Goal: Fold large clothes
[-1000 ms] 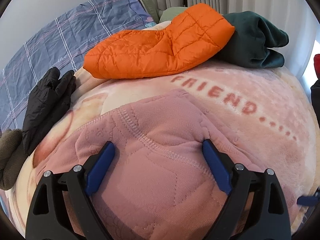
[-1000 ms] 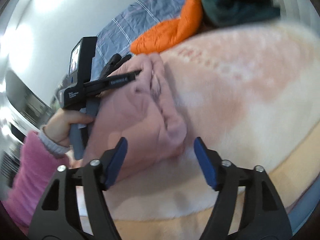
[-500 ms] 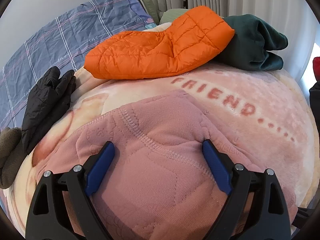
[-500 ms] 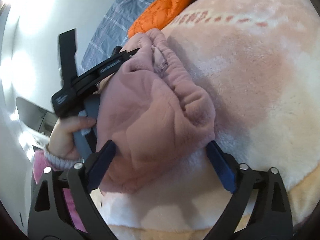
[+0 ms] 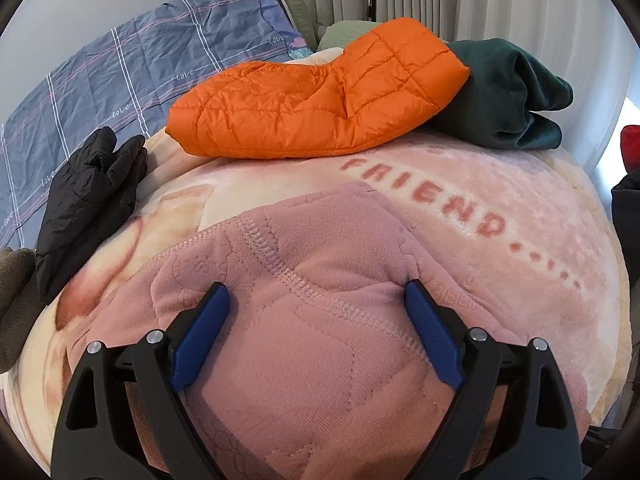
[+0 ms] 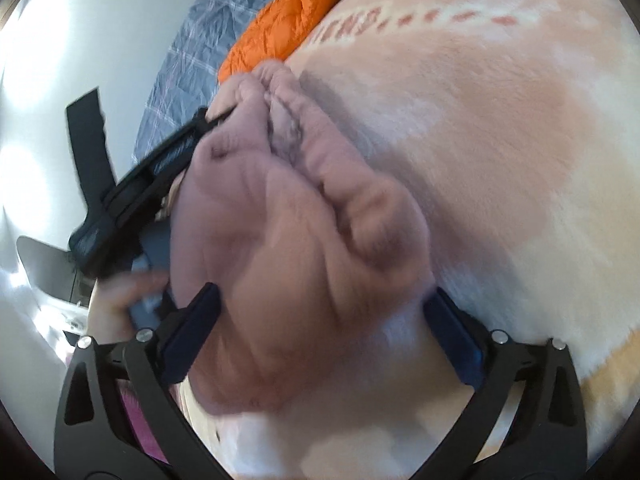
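Since the earlier frame the right gripper (image 6: 320, 316) has closed in on the pink garment (image 5: 320, 320), jaws opening wide around its bunched end. Left gripper (image 5: 316, 304) unmoved, wide, straddling the garment at frame bottom on the blanket (image 5: 520, 208).

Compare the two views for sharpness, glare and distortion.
Left wrist view: sharp and evenly lit; the stitching on the pink garment and the blanket's lettering read clearly, though the fisheye bulges the bed. Right wrist view: motion-blurred, the bunched pink garment smeared, the wall at left washed out by glare, the whole scene tilted.
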`<state>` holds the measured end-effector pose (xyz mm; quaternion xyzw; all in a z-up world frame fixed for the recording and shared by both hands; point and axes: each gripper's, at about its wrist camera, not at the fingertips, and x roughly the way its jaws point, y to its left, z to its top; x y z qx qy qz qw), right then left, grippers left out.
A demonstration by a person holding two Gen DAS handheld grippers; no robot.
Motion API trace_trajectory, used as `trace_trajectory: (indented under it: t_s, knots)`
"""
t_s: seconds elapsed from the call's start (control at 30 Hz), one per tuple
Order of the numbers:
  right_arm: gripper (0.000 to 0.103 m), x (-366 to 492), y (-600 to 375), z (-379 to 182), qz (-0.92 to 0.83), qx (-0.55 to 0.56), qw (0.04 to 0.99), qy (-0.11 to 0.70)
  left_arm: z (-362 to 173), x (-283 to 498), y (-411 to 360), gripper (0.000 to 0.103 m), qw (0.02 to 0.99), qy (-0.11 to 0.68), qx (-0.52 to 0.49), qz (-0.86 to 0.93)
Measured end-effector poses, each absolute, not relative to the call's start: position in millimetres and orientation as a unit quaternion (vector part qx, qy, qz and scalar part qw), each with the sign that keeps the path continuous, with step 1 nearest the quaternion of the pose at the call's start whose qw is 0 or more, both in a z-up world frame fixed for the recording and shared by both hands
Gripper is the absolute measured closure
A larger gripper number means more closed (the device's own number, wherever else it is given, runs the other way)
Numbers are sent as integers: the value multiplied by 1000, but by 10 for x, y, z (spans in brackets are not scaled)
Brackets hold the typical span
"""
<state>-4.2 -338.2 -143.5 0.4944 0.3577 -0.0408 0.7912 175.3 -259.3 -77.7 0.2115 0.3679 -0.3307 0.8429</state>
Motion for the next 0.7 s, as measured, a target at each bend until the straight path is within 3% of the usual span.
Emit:
trace_trajectory:
  t_s: [0.2,0.4,0.7]
  knots:
    - [2,3,-3365,-1428,-61,472,816,329,-758,1788,-2541,13,842,372,193,-339]
    - [10,-58,-3358,-1408,-63,456,823,334,-739,1741,-2548,13,846,362,197,-339]
    - [11,-127,-3323,-1430,-56,450,828,330,-643,1720,-2446,12,846,359,181,-349]
